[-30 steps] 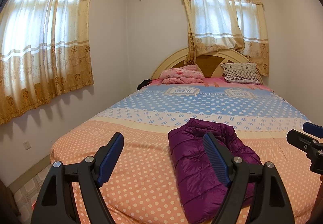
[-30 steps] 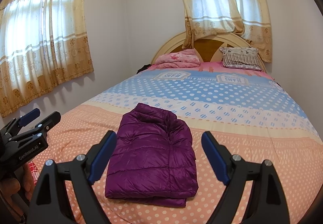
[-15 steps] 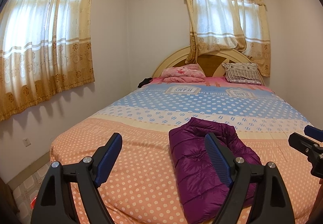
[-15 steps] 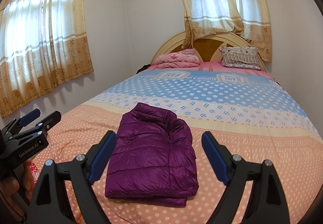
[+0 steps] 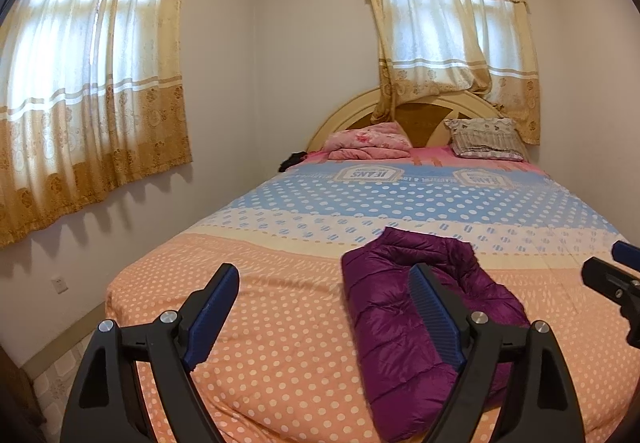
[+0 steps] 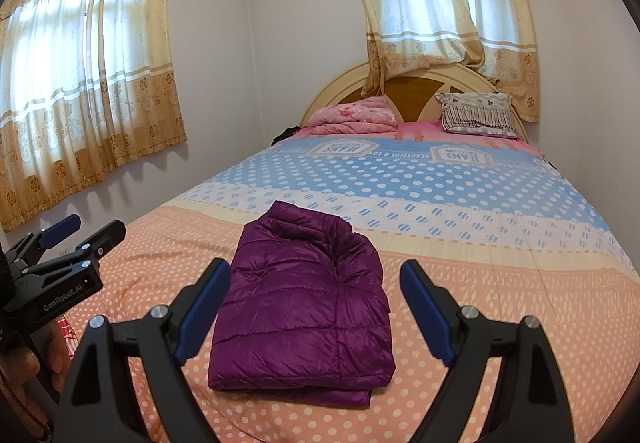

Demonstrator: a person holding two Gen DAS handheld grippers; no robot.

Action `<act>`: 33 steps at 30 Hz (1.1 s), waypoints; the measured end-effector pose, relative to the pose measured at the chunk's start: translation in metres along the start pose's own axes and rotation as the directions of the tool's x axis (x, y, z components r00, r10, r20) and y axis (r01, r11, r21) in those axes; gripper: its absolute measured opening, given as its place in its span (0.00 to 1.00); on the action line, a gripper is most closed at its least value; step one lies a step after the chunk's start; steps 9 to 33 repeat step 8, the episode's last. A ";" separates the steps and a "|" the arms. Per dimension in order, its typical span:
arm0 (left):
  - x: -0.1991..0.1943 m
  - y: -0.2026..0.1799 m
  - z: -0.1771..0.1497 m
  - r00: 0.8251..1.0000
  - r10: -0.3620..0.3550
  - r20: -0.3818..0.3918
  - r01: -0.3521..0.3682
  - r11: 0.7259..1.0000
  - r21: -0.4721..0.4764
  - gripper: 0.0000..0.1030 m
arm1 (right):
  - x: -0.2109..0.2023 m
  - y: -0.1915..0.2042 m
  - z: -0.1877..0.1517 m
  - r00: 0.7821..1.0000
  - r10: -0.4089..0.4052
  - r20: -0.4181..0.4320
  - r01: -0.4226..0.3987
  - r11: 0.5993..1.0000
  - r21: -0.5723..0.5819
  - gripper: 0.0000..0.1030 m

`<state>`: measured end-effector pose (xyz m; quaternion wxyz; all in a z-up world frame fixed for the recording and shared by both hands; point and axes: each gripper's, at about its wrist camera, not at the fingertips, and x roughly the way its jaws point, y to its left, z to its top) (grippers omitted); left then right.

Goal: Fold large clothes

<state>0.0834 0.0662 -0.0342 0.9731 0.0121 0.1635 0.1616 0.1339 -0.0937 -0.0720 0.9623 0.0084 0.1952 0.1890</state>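
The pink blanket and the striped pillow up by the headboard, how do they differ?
The pink blanket is floral and folded into a low stack on the left; the striped pillow is a single grey-and-white cushion on the right, propped against the headboard. Both sit at the head of the bed, far beyond the purple jacket.

A folded purple jacket (image 6: 304,307) lies on the polka-dot bed (image 6: 500,283).

right gripper (image 6: 314,305): black frame | blue ribbed fingers (image 6: 426,313) | silver screws | "GenRobot.AI" marking
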 end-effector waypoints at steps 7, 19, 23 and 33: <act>0.002 -0.002 -0.002 1.000 0.019 0.004 -0.020 1.000 0.007 0.85 | 0.000 -0.001 0.000 1.000 0.000 -0.001 0.000 1.000 0.000 0.87; 0.002 -0.001 -0.002 1.000 0.019 0.005 -0.019 1.000 0.009 0.85 | 0.000 -0.001 -0.002 1.000 0.000 -0.002 0.000 1.000 0.001 0.87; 0.002 -0.001 -0.002 1.000 0.019 0.005 -0.019 1.000 0.009 0.85 | 0.000 -0.001 -0.002 1.000 0.000 -0.002 0.000 1.000 0.001 0.87; 0.002 -0.001 -0.002 1.000 0.019 0.005 -0.019 1.000 0.009 0.85 | 0.000 -0.001 -0.002 1.000 0.000 -0.002 0.000 1.000 0.001 0.87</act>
